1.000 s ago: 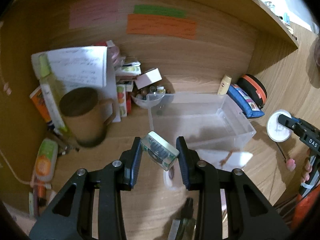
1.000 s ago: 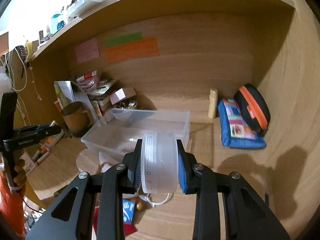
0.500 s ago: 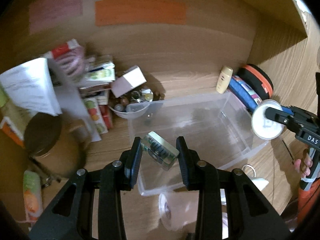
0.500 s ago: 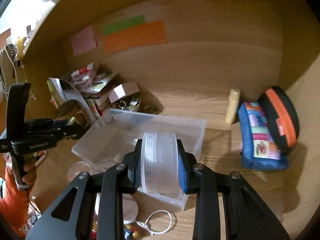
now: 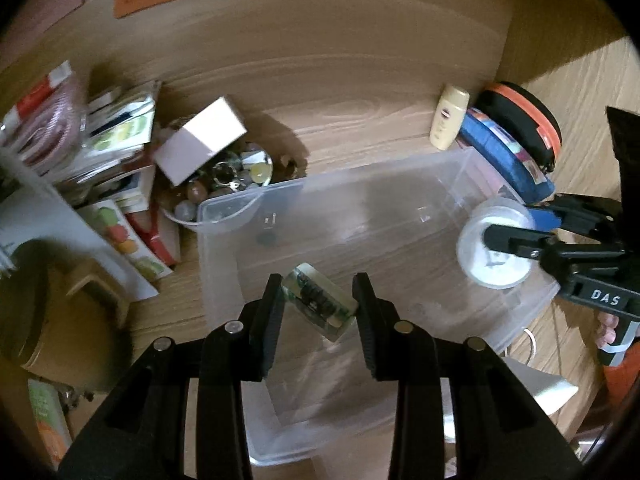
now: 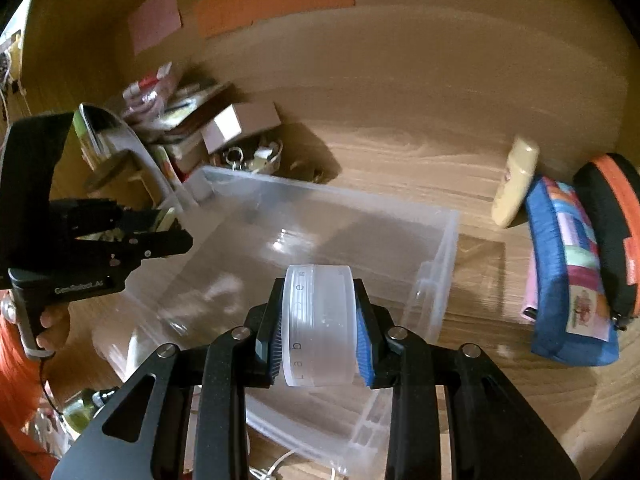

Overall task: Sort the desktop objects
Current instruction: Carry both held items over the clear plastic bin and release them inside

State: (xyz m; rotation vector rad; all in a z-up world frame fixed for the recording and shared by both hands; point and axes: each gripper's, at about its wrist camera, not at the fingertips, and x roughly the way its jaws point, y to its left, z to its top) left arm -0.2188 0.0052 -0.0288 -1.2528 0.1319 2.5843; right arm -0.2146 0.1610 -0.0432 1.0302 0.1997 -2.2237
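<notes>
Left gripper: closed on a small green-and-clear block, tilted, held above the near-left part of the clear plastic bin.
Right gripper: clamped on a round translucent container, held on edge over the bin's near-right rim.
Bin: sits on the wooden counter; looks almost empty apart from a small dark item on its floor.
Left of bin: bowl of trinkets, white box, stacked booklets.
Right of bin: cream bottle, blue pouch, black-and-orange case.
</notes>
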